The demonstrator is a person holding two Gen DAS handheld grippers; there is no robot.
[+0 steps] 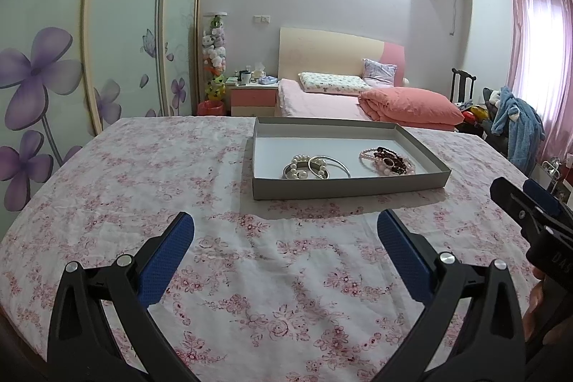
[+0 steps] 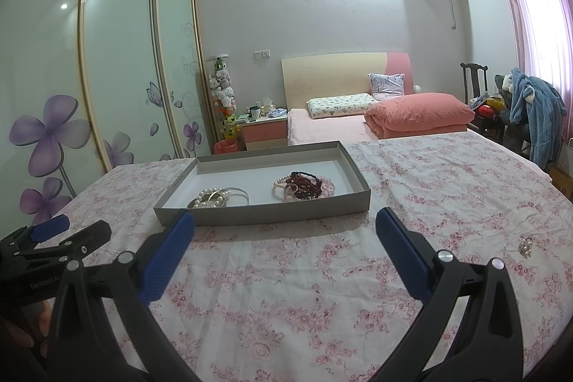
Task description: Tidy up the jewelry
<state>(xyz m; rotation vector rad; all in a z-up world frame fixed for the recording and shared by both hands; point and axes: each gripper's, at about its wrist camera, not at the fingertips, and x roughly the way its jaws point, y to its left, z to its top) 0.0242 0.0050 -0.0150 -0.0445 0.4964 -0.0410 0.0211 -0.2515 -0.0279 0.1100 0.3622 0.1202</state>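
Note:
A grey shallow box (image 1: 343, 190) (image 2: 265, 217) sits on the floral tablecloth. Inside it lie a pearl bracelet with silver bangles (image 1: 311, 167) (image 2: 215, 197) on the left and dark red and pink bead bracelets (image 1: 388, 162) (image 2: 304, 187) on the right. A small pearl brooch (image 2: 525, 246) lies loose on the cloth, right of the box. My left gripper (image 1: 286, 231) is open and empty, hovering in front of the box. My right gripper (image 2: 284, 231) is open and empty, also in front of the box. Each gripper shows at the other view's edge.
The table (image 1: 107, 185) has a pink floral cloth. Behind it stand a bed with a pink duvet (image 1: 412, 104), a nightstand (image 1: 252, 95), wardrobe doors (image 1: 118, 34) at left and a chair with a blue robe (image 1: 515, 120) at right.

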